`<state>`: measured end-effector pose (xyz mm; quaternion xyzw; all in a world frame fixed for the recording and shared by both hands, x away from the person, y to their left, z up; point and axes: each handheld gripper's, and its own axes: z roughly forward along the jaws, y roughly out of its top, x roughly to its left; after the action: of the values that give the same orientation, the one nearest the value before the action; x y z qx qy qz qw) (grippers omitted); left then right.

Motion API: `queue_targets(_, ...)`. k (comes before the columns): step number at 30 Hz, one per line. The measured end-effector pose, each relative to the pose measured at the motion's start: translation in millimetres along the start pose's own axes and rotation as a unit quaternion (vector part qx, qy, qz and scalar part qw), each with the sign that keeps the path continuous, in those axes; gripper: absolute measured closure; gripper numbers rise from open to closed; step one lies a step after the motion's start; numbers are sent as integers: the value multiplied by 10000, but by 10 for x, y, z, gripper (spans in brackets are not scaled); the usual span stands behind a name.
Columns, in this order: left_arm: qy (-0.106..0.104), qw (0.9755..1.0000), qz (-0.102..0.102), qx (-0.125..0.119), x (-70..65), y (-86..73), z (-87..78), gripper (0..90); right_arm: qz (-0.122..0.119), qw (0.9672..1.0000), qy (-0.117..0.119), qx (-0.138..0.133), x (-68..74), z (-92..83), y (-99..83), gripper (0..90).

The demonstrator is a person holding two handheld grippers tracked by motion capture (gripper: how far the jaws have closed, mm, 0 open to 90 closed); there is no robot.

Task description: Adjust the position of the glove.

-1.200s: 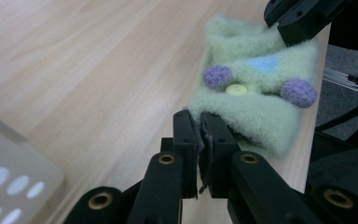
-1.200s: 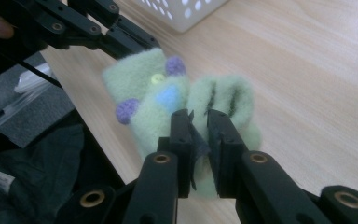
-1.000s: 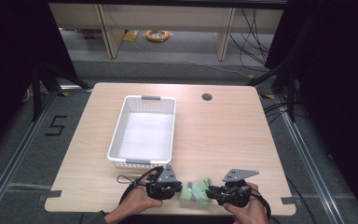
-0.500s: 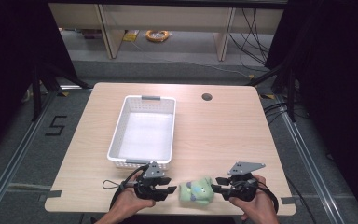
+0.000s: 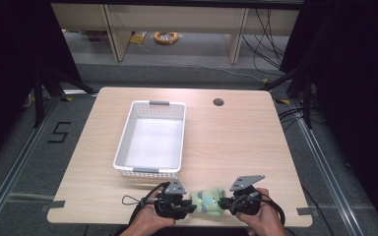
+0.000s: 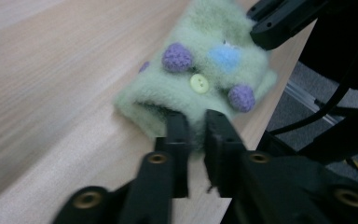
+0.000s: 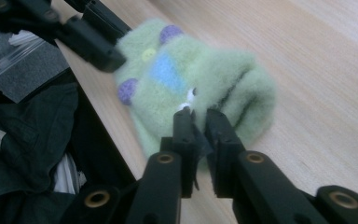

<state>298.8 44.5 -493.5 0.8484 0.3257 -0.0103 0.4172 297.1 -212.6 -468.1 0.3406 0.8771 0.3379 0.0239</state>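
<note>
While both hands sit at the bottom edge of the high view, a small green fuzzy mitten (image 5: 208, 200) lies stretched between them on the table (image 5: 236, 142), close to its near edge and just below the white basket (image 5: 152, 137) that stands at centre left. The left gripper (image 5: 189, 206) comes at the mitten from the left of that frame, the right gripper (image 5: 224, 203) from the right, so the two face each other across it.

In the left gripper view the mitten (image 6: 205, 79) fills the upper middle, with purple crocheted dots, a yellow button and a blue patch on top. The jaws have just been closing and now pinch the lower rim of its open cuff, only a narrow slit left between them with green fabric caught in it.

In the right gripper view the mitten (image 7: 191, 88) lies at centre, its folded end toward the right of the frame. Those jaws have also just been closing and nip its near edge, standing almost together on the wool.
</note>
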Motion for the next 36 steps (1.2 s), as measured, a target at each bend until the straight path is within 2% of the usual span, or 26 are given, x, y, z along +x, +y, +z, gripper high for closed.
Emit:
queue_targets(2, -48, 10000, 8, -40, -1, 15, -21, 841, -53, 10000, -21, 76, -3, -38, 9, 859)
queue_targets(3, -26, 9999, 56, -124, 2, 34, -49, 850, -3, 9998, 84, -160, 20, -73, 13, 862)
queue_targets(7, -45, 9997, -2, -221, 46, 60, -93, 851, -17, 9998, 148, -146, 39, -146, 17, 862)
queue_targets(8, -139, 9997, -144, -167, 82, 58, -93, 848, 37, 9997, 202, -149, 61, -139, -11, 860)
queue_targets(10, -197, 9997, -139, -94, 101, 44, -80, 847, 21, 9997, 204, -144, 58, -124, -24, 859)
queue_targets(11, -228, 9995, -220, -61, 106, 22, -62, 842, 126, 9995, 271, -58, 44, -71, -68, 856)
queue_targets(13, -358, 9987, -358, 24, 108, -15, -38, 838, 144, 9995, 289, -62, 38, -52, -83, 849)
queue_targets(15, -300, 9990, -323, 27, 114, -28, -34, 788, 261, 9993, 277, -10, 10, -29, -103, 776)
queue_targets(16, -300, 9990, -323, 27, 114, -28, -34, 766, 261, 9993, 277, -10, 10, -29, -103, 776)
queue_targets(17, -291, 9990, -341, 26, 127, -19, -54, 724, 483, 9985, 262, -62, 7, -55, -95, 614)
queue_targets(18, -318, 9988, -381, -32, 129, -12, -73, 682, 507, 9984, 244, -82, 4, -76, -88, 572)
queue_targets(19, -318, 9986, -420, -71, 133, 1, -100, 633, 387, 9990, 135, -172, -25, -109, -78, 538)
queue_targets(20, -318, 9986, -420, -71, 133, 1, -100, 586, 537, 9982, 59, -253, -14, -144, -72, 505)
queue_targets(21, -257, 9985, -468, -153, 137, 21, -134, 586, 537, 9982, 59, -253, -14, -144, -72, 505)
queue_targets(22, -212, 9976, -597, -268, 153, 52, -171, 541, 547, 9975, -105, -429, -85, -201, -56, 473)
queue_targets(23, -169, 9973, -633, -328, 166, 69, -177, 526, 671, 9970, -105, -365, -91, -221, -48, 457)
queue_targets(24, -169, 9973, -633, -328, 166, 69, -177, 503, 671, 9970, -105, -365, -91, -221, -48, 457)
queue_targets(25, -93, 9971, -685, -306, 186, 80, -174, 486, 860, 9955, -62, -385, -146, -199, -27, 420)
queue_targets(26, 36, 9970, -747, -221, 199, 85, -145, 478, 835, 9956, -107, -409, -163, -175, -21, 415)
queue_targets(27, 16, 9964, -811, -239, 209, 79, -103, 465, 783, 9962, -61, -380, -195, -145, -10, 411)
queue_targets(28, 16, 9964, -811, -239, 209, 79, -103, 454, 854, 9955, -47, -416, -198, -96, -3, 406)
queue_targets(29, -45, 9963, -851, -143, 217, 74, -65, 450, 835, 9961, 11, -270, -214, -54, 11, 407)
queue_targets(30, -26, 9963, -857, -53, 214, 69, -14, 449, 938, 9953, 50, -240, -194, -21, 15, 410)
queue_targets(31, 15, 9963, -855, -48, 207, 68, 15, 448, 802, 9967, 20, -141, -213, 8, 21, 421)
queue_targets(33, -4, 9961, -881, -11, 205, 70, 55, 447, 806, 9967, -52, -95, -211, 94, 16, 429)
queue_targets(36, 71, 9960, -894, -14, 210, 68, 87, 455, 859, 9963, -12, -51, -246, 158, -6, 437)
